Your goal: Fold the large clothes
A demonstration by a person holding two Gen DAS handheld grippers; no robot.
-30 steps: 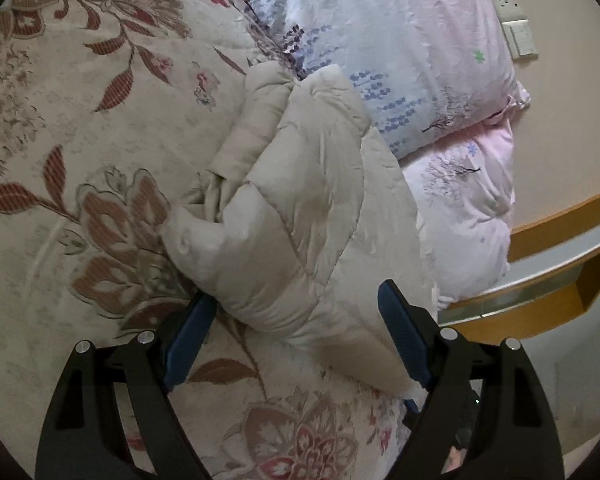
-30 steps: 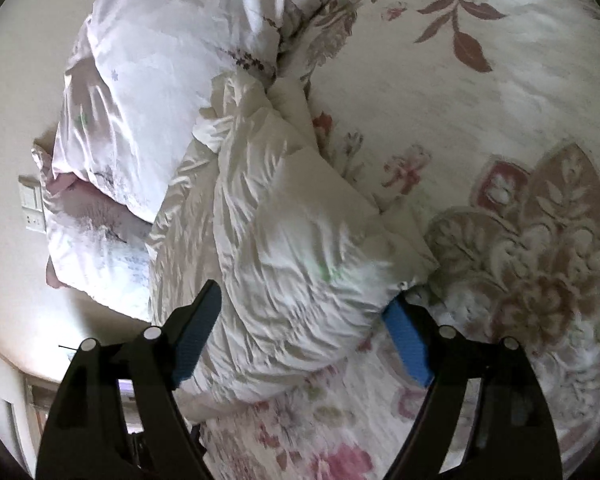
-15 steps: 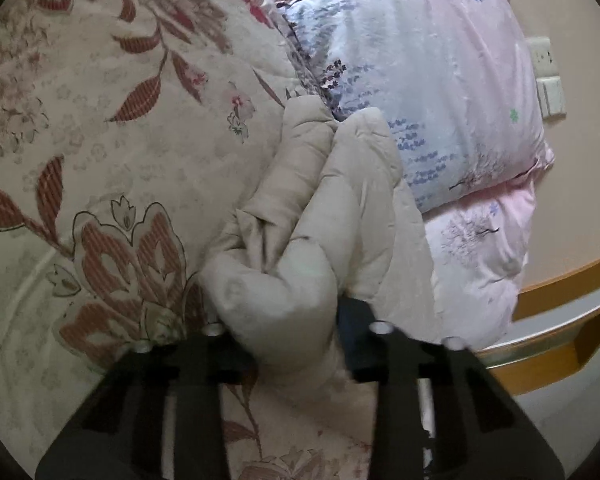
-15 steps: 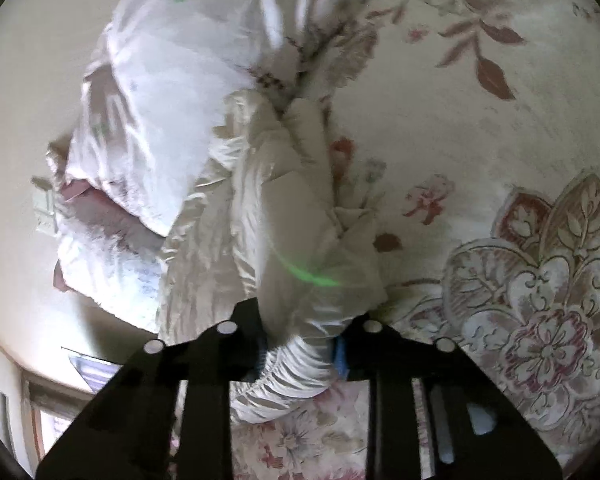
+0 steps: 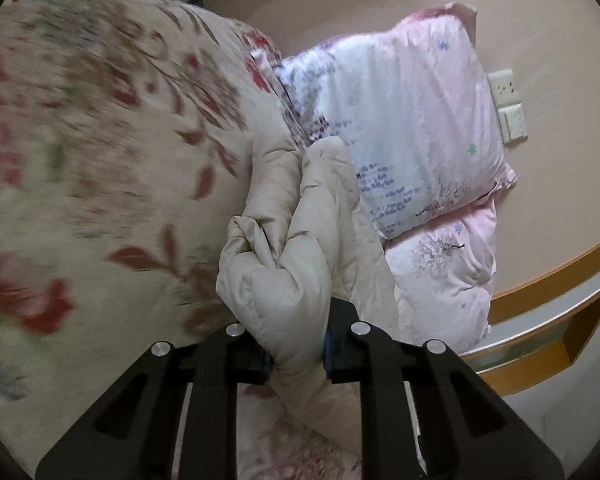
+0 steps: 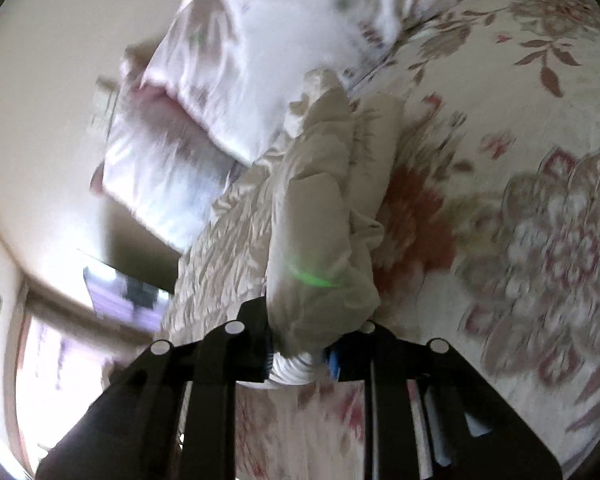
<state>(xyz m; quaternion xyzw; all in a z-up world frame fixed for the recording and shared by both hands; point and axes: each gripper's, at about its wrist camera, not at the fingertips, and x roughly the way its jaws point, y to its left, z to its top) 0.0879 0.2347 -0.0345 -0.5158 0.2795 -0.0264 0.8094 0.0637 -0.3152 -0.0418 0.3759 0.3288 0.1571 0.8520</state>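
A beige quilted puffer jacket (image 5: 296,240) lies bunched on the floral bedspread (image 5: 100,160), up against the pillows. My left gripper (image 5: 296,354) has a thick fold of it between its blue pads, which press in from both sides as the jaws keep closing. In the right wrist view the same jacket (image 6: 316,216) looks pale cream, and my right gripper (image 6: 300,354) is shut on another padded fold at its near end. The rest of the garment stretches away from both grippers toward the pillows. Both views are blurred by motion.
Two pink-and-white flowered pillows (image 5: 412,120) are stacked at the bed's head, also seen as pillows (image 6: 260,60). Behind them are a beige wall with sockets (image 5: 506,104) and a wooden ledge (image 5: 560,320). The bedspread (image 6: 520,220) spreads wide to one side.
Both grippers went from wide open around the jacket to clamped on folds of it, then lifted and pulled the fabric, with both views tilting.
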